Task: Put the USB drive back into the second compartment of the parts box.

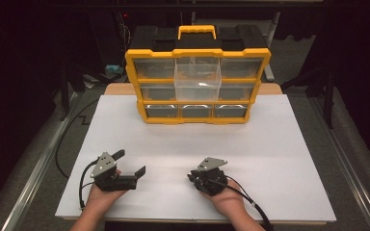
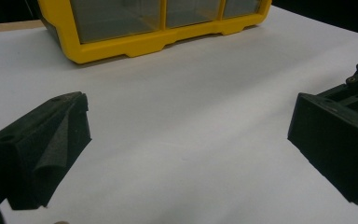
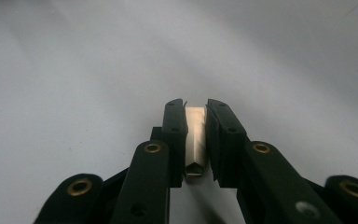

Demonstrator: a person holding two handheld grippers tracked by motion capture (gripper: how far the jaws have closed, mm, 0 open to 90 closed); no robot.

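Small metal piece gripped, bin waiting open
Right gripper pinches a metal piece low over the table; left gripper spread, idle; organizer's pulled-out drawer unfilled, delivery ahead

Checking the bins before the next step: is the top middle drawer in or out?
Out. The clear drawer juts forward of the yellow organizer front, covering part of the row below.

left tongs: black, grey plate | right tongs: black, brass rivets, black cable
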